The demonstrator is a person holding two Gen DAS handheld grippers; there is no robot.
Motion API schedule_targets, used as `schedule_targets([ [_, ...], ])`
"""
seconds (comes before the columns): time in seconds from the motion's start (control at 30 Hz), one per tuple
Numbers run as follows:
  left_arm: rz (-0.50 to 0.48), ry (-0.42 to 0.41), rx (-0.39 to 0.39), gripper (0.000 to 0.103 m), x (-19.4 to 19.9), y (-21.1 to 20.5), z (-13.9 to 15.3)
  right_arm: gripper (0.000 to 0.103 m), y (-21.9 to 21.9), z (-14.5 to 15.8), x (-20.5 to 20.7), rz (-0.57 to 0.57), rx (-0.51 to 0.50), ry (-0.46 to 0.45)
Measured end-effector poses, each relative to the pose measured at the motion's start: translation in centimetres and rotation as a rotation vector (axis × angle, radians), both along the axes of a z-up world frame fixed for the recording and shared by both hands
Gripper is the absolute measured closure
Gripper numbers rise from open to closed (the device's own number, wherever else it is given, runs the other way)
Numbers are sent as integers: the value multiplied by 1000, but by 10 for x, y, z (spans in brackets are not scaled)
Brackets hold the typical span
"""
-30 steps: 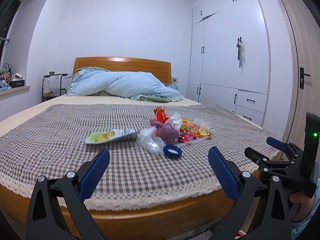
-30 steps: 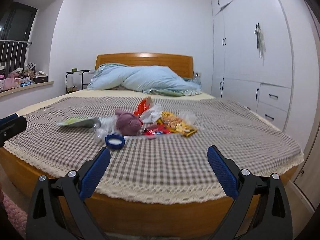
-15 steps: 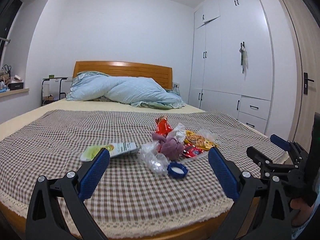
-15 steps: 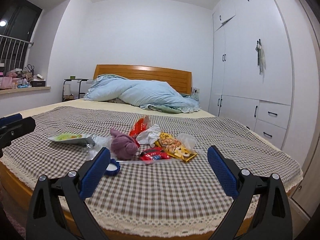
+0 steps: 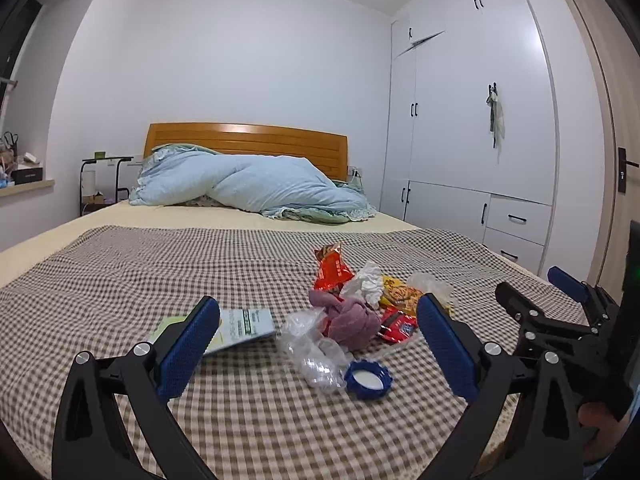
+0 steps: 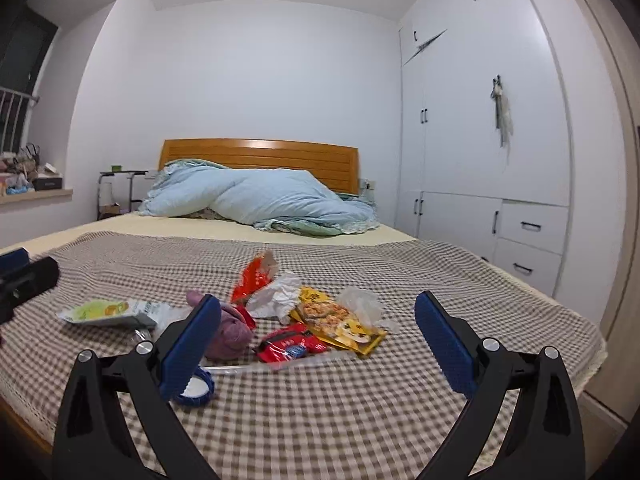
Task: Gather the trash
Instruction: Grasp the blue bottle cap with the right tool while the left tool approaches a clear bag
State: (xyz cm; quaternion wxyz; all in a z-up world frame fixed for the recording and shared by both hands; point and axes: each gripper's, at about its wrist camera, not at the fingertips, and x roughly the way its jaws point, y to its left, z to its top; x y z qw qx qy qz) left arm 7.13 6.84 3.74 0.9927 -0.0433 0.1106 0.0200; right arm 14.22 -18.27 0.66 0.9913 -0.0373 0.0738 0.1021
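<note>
A pile of trash lies on the checked bedspread [image 5: 100, 272]. It has a blue bottle cap [image 5: 368, 379], crumpled clear plastic [image 5: 310, 346], a purple cloth wad [image 5: 354, 320], a red snack bag [image 5: 332, 270], a white tissue [image 5: 368, 282], a yellow snack packet [image 6: 340, 320], a small red wrapper [image 6: 292, 346] and a green-white packet [image 6: 104, 312]. My left gripper [image 5: 318, 354] is open and empty, just short of the pile. My right gripper [image 6: 318, 346] is open and empty, to the right of the left one and close over the pile; it also shows in the left wrist view [image 5: 560, 300].
A light blue duvet [image 5: 256, 188] is heaped at the wooden headboard [image 5: 244, 136]. White wardrobes [image 5: 472, 120] line the right wall. A black side table [image 5: 100, 180] and a cluttered windowsill [image 5: 24, 184] are on the left. The bed's front edge is near my grippers.
Both grippers have moved forward and up over the bed toward the trash pile, which now looks larger and closer. Both stayed open. Nothing on the bed moved.
</note>
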Motion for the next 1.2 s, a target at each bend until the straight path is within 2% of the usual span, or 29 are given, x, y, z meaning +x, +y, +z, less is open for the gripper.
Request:
schedule_targets([
  [0.1, 10, 24, -26, 8, 9, 4, -7, 10, -5, -3, -1, 0, 24, -21],
  [0.23, 15, 69, -24, 8, 23, 5, -19, 10, -8, -12, 1, -12, 14, -19],
  [0.33, 16, 93, -21, 8, 29, 9, -27, 10, -9, -17, 10, -1, 13, 40],
  [0.47, 24, 134, -55, 8, 36, 21, -35, 10, -12, -20, 19, 16, 52, 99],
  [0.63, 25, 216, -85, 8, 47, 29, -49, 9, -13, -26, 31, 104, 91, 215],
  [0.8, 17, 285, -96, 8, 59, 27, -57, 10, -5, -30, 32, 145, 73, 250],
  [1.2, 40, 322, -132, 8, 59, 50, -61, 10, 63, -68, 53, 238, -24, 430],
])
